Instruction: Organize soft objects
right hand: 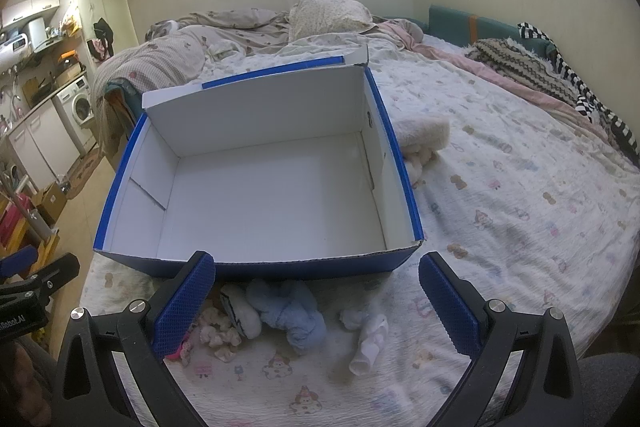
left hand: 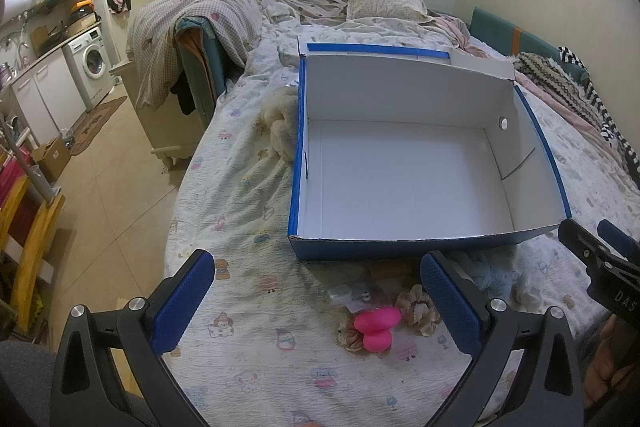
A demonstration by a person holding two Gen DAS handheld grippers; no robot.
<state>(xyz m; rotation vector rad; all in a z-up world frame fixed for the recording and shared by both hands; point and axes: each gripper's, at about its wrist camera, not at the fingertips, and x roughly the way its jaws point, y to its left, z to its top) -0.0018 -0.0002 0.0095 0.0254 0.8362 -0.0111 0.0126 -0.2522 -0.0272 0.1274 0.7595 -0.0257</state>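
You are holding both the left tool [left hand: 316,303] and the right tool [right hand: 316,303] released and empty, with the blue plush [right hand: 290,311] lying low-centre between the right tool's fingers, nearer it, just before the empty box [right hand: 256,263] on the bed [right hand: 520,187].

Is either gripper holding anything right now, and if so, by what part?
Nothing is held. The left gripper and right gripper are both open, fingers spread above the bed. The pink toy and blue plush lie loose before the empty box.
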